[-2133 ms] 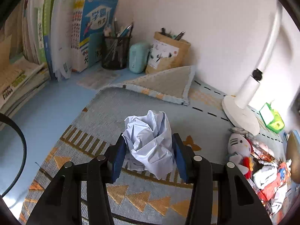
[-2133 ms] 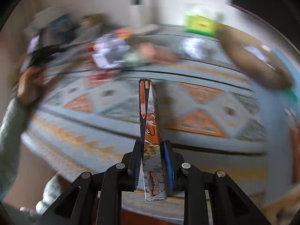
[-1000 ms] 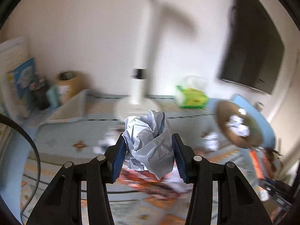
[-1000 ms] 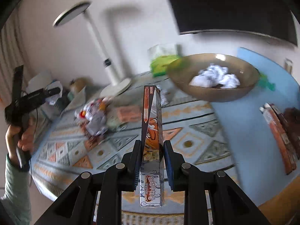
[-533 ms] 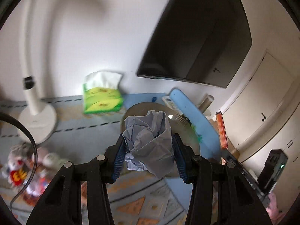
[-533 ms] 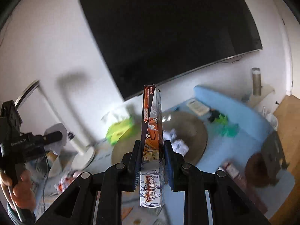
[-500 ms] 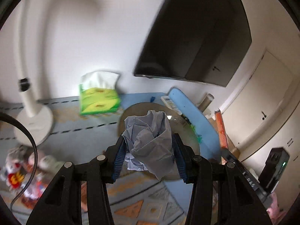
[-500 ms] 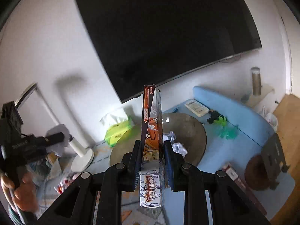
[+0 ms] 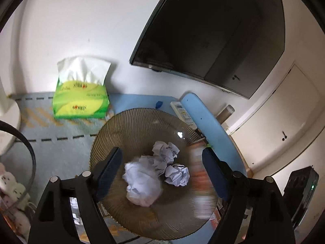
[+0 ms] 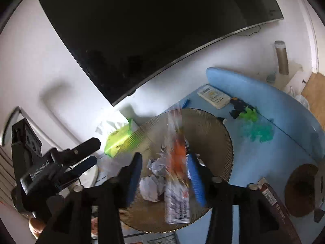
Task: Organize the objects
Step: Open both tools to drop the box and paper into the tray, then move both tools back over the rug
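Blue tabletop [image 9: 134, 101] carries a ribbed bowl [image 9: 130, 130]. Left gripper [image 9: 162, 168] jaws are opening, paper ball [image 9: 142, 185] released into the bowl. Right gripper [image 10: 165, 181] jaws are opening around the blurred snack packet [image 10: 177, 174], over the bowl.

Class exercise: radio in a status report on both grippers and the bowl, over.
Both grippers opening over ribbed bowl. Left gripper clear of paper ball in bowl. Right gripper releasing snack packet, blurred. Nothing blocking.

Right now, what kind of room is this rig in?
Probably a home living room or bedroom: a wall-mounted TV, a tissue pack and an AC-style remote on a blue table.
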{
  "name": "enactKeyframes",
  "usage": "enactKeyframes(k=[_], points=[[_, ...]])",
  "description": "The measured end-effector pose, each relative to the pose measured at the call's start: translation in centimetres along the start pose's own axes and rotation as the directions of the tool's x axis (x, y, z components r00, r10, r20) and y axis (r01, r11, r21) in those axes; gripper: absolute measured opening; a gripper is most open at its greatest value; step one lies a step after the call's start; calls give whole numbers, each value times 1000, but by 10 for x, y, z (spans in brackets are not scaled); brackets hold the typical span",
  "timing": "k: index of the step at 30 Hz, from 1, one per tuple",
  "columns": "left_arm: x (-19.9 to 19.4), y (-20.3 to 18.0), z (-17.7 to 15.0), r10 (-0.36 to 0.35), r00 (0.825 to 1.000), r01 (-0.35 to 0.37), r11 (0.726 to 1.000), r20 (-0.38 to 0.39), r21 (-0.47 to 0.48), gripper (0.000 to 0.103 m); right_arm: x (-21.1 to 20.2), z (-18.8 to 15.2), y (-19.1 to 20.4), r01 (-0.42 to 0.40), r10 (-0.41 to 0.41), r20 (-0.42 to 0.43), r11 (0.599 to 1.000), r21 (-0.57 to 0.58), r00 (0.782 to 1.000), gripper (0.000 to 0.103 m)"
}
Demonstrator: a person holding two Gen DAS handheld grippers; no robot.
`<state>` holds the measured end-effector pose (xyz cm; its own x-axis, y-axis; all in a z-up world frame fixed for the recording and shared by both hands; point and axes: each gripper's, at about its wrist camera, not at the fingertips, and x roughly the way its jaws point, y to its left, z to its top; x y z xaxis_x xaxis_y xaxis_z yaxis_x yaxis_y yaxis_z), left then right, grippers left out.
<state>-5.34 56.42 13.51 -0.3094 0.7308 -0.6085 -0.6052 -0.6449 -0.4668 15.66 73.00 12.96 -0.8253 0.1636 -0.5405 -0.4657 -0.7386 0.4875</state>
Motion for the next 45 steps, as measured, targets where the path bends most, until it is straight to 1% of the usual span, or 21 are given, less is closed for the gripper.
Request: enactKeyframes(k=[3, 8, 12, 14, 16, 18, 20, 22, 23, 25, 28, 29, 31, 33, 35, 36, 38, 39, 40, 42, 45], points=[[-4, 2, -3, -2, 1000, 2, 1000, -2, 14, 80, -2, -5, -4, 5, -5, -3, 1000, 3, 1000, 48], [-40, -2, -7, -18, 998, 15, 999, 57, 47, 80, -12, -11, -4, 3, -3, 13, 1000, 20, 1000, 48], [-83, -4, -4, -41, 992, 36, 998, 116, 49, 80, -27, -15, 18, -24, 25, 25, 1000, -19, 999, 49], [-113, -1, -6, -51, 987, 46, 998, 150, 40, 80, -37, -18, 35, -42, 43, 33, 998, -51, 999, 54], [-144, 5, -9, -33, 980, 25, 999, 197, 44, 80, -47, -21, 51, -56, 60, 45, 995, -78, 997, 59], [-177, 10, -11, -1, 969, -12, 999, 248, 48, 80, -57, -25, 71, -77, 84, 58, 990, -114, 995, 60], [-216, 21, -13, 39, 949, -57, 997, 311, 48, 81, -67, -31, 94, -105, 116, 61, 981, -163, 991, 60], [-249, 33, -15, 69, 928, -90, 995, 366, 40, 89, -73, -38, 120, -142, 156, 49, 966, -217, 987, 60], [-269, 42, -18, 94, 912, -115, 993, 399, 28, 102, -74, -41, 130, -155, 170, 42, 958, -242, 984, 61], [-303, 61, -27, 170, 871, -182, 983, 461, -19, 103, -73, -51, 153, -179, 196, 29, 940, -290, 980, 69], [-328, 92, -42, 254, 836, -248, 966, 486, -77, 103, -63, -71, 183, -194, 209, 3, 912, -361, 978, 72], [-332, 107, -50, 301, 825, -284, 952, 477, -111, 103, -55, -81, 193, -202, 209, -25, 901, -384, 978, 72], [-331, 138, -68, 366, 822, -330, 930, 437, -161, 103, -39, -96, 204, -219, 206, -77, 889, -402, 976, 72], [-320, 168, -84, 405, 834, -353, 913, 374, -203, 103, -16, -116, 212, -237, 192, -147, 879, -414, 970, 72], [-298, 204, -106, 460, 845, -390, 879, 272, -274, 103, 7, -140, 215, -245, 163, -218, 867, -434, 962, 72], [-288, 220, -116, 484, 845, -409, 858, 225, -311, 103, 15, -149, 215, -242, 147, -237, 864, -442, 960, 72], [-266, 248, -142, 553, 825, -478, 792, 116, -379, 102, 36, -171, 213, -239, 120, -281, 864, -443, 952, 72], [-257, 255, -149, 574, 815, -499, 768, 85, -402, 102, 45, -179, 211, -249, 119, -309, 868, -429, 944, 72], [-246, 259, -157, 572, 817, -498, 760, 67, -418, 102, 52, -186, 208, -263, 122, -339, 873, -410, 933, 72], [-223, 265, -165, 542, 839, -474, 770, 45, -427, 102, 64, -203, 206, -305, 135, -408, 870, -388, 903, 72], [-191, 272, -163, 543, 839, -511, 754, -48, -411, 102, 65, -228, 213, -352, 125, -451, 812, -466, 884, 72]])
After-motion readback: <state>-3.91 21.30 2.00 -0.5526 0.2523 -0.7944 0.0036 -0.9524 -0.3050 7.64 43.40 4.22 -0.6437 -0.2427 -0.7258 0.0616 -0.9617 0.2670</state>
